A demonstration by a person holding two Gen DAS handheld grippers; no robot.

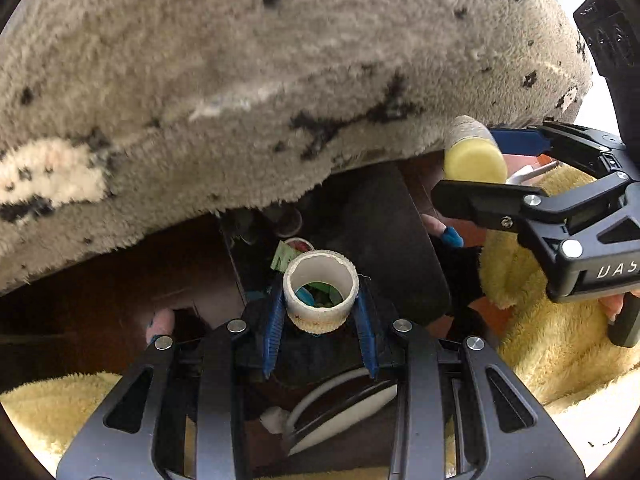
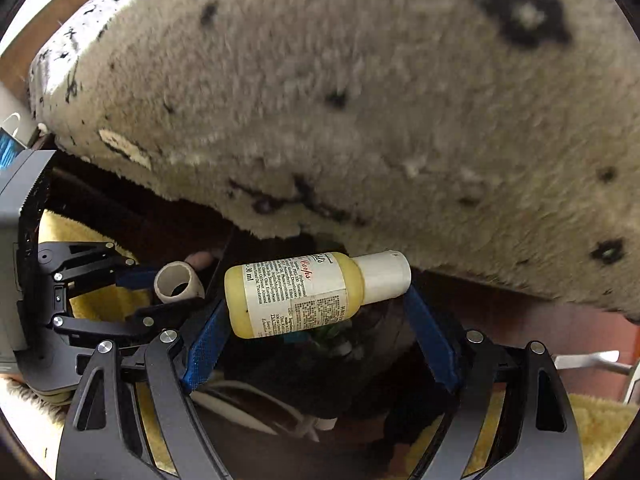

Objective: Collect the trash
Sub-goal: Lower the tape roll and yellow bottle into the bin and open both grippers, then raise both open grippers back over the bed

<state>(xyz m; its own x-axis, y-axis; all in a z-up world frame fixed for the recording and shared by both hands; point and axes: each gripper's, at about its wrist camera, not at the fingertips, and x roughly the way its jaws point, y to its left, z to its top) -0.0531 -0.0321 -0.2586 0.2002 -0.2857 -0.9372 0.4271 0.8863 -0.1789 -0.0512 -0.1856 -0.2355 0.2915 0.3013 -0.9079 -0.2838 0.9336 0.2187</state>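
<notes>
Both loads hover above the dark bin (image 1: 384,240): left claw (image 1: 320,320) grips the cardboard tube (image 1: 320,292), right claw (image 2: 316,320) pinches the lotion bottle (image 2: 304,292); next, release both inside

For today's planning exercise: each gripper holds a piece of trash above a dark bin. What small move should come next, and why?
Probably open the left gripper first: its cardboard tube seems to hang right above the dark bin that already holds wrappers. The right gripper, clamping the yellow bottle, can follow.
</notes>
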